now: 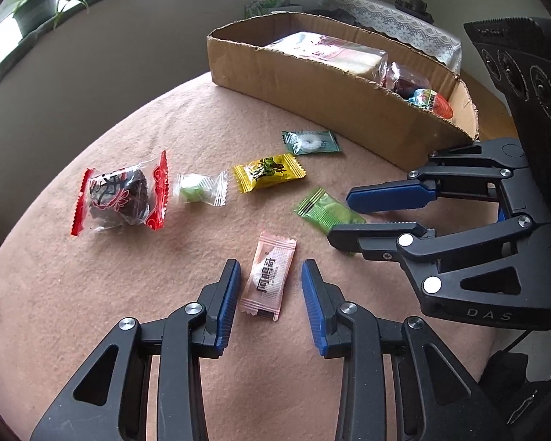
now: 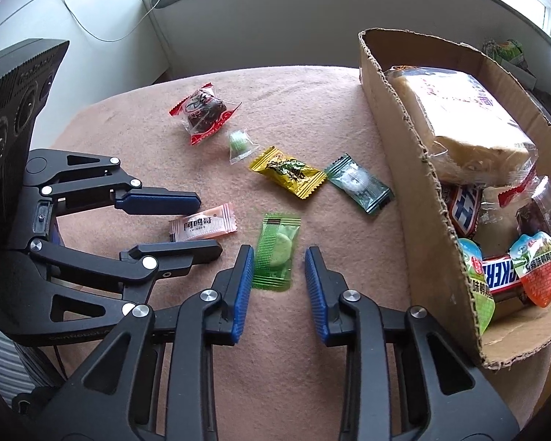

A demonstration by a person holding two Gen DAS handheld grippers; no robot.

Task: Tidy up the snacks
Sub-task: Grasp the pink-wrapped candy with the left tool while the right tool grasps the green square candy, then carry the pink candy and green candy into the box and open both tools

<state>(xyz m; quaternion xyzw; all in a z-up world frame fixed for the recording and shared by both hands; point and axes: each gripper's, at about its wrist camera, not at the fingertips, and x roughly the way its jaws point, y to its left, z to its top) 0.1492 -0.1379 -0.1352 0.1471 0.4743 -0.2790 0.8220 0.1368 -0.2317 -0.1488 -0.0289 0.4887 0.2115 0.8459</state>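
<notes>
A pink wrapped candy [image 1: 269, 281] lies flat on the tan cloth between the fingers of my left gripper [image 1: 270, 262]. The pads stand a little off its sides, so that gripper is open. A light green wrapped candy [image 2: 277, 253] lies between the fingers of my right gripper [image 2: 279, 248]. A gap shows at the right pad, and the left pad is close to the wrapper's edge. The two grippers sit side by side, left gripper [image 2: 209, 222] to the left of the right one. A cardboard box [image 2: 415, 191] holding several snacks stands at the right.
On the cloth beyond the grippers lie a yellow candy [image 1: 268, 172], a dark green candy [image 1: 310, 142], a clear-wrapped green sweet [image 1: 200, 189] and a red-edged dark cake [image 1: 119, 196]. A potted plant [image 1: 40, 3] stands on the window sill behind.
</notes>
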